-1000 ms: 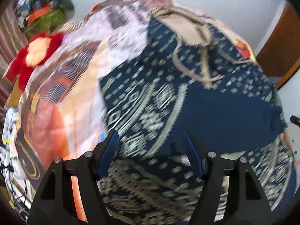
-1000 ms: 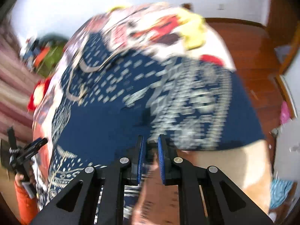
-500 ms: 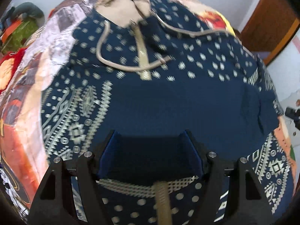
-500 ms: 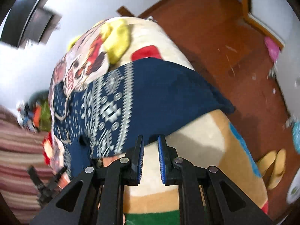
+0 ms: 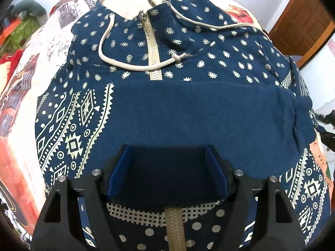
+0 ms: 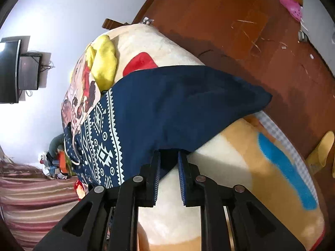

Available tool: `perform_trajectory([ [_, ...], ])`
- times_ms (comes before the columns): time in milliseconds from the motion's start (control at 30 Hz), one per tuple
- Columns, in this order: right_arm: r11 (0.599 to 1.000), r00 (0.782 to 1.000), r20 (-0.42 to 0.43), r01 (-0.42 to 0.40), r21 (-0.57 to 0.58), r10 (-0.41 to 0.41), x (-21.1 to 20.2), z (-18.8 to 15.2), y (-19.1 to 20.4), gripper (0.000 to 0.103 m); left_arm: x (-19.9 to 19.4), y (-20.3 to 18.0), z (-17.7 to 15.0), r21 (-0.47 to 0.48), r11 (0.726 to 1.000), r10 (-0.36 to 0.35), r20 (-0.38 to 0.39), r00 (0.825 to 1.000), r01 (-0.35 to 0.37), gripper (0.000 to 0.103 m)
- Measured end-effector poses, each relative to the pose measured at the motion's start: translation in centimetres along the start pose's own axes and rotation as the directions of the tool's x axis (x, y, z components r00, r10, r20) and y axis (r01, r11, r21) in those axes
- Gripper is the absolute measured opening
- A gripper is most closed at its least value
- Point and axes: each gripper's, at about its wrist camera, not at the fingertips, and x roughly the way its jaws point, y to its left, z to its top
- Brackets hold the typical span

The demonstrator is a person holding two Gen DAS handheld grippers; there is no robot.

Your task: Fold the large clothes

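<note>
A navy hoodie (image 5: 188, 67) with cream patterns, a cream zipper and a drawstring lies spread on a printed blanket. A plain navy sleeve (image 5: 209, 113) is folded across its chest. My left gripper (image 5: 167, 152) hovers open over the folded sleeve, nothing between its fingers. In the right wrist view the hoodie (image 6: 167, 108) drapes toward the bed's edge. My right gripper (image 6: 169, 156) has its jaws nearly closed, pinching the navy fabric's lower edge.
The bed's printed blanket (image 5: 23, 104) surrounds the hoodie, and shows cream and orange in the right wrist view (image 6: 240, 167). A wooden floor (image 6: 251, 41) lies beyond the bed. A wooden door (image 5: 301, 27) stands far right. Clutter (image 5: 18, 27) sits far left.
The left gripper moved right from the hoodie's left side to over its middle. The right gripper swung toward the bed's edge, still pinching the navy fabric.
</note>
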Motion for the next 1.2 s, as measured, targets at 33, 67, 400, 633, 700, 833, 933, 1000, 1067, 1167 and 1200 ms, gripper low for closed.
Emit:
perform_trajectory([
  [33, 1.0, 1.0, -0.002, -0.008, 0.002, 0.008, 0.1, 0.0, 0.1, 0.031, 0.0, 0.1, 0.0, 0.001, 1.0, 0.001, 0.001, 1.0, -0.001, 0.073],
  [67, 0.999, 0.999, -0.004, -0.044, 0.008, 0.044, 0.0, 0.0, 0.3, 0.052, -0.1, 0.1, -0.1, 0.004, 1.0, 0.003, 0.004, 1.0, -0.003, 0.073],
  [400, 0.968, 0.992, 0.085, 0.111, -0.226, -0.093, 2.3, -1.5, 6.0, 0.079, -0.1, 0.4, -0.2, -0.012, 1.0, -0.015, 0.013, 1.0, 0.016, 0.073],
  [633, 0.934, 0.981, 0.15, 0.166, -0.318, -0.123, 2.2, -1.7, 7.7, 0.023, -0.5, 1.3, -0.6, -0.038, 0.999, -0.027, 0.026, 0.999, 0.028, 0.073],
  [700, 0.926, 0.977, 0.178, 0.17, -0.337, -0.115, 1.8, -1.8, 8.5, 0.015, -0.8, 1.9, -0.7, -0.052, 0.998, -0.028, 0.033, 0.999, 0.03, 0.073],
  [833, 0.908, 0.972, 0.232, 0.121, -0.401, -0.027, -0.4, -2.9, 11.1, 0.01, -2.0, 2.8, -1.0, -0.054, 0.999, 0.006, 0.064, 0.998, -0.002, 0.072],
  [933, 0.882, 0.964, 0.257, 0.065, -0.466, 0.064, -2.5, -4.3, 14.0, 0.01, -3.3, 3.6, -1.2, -0.064, 0.998, 0.018, 0.096, 0.995, -0.012, 0.072],
  [1000, 0.856, 0.959, 0.253, 0.024, -0.517, 0.127, -3.7, -5.6, 16.2, 0.009, -4.0, 4.3, -1.4, -0.081, 0.997, 0.008, 0.112, 0.994, 0.001, 0.073],
  [1067, 0.813, 0.955, 0.243, 0.001, -0.582, 0.173, -4.2, -7.6, 19.0, 0.009, -5.0, 5.1, -1.7, -0.099, 0.995, -0.001, 0.131, 0.991, 0.014, 0.073],
  [1167, 0.759, 0.963, 0.164, -0.057, -0.649, 0.213, -3.1, -10.5, 21.8, 0.009, -6.2, 5.9, -2.3, -0.106, 0.994, -0.004, 0.151, 0.988, 0.021, 0.073],
  [1200, 0.748, 0.967, 0.139, -0.071, -0.66, 0.215, -2.4, -11.5, 22.5, 0.009, -6.4, 5.9, -2.4, -0.104, 0.994, -0.004, 0.155, 0.988, 0.02, 0.073],
])
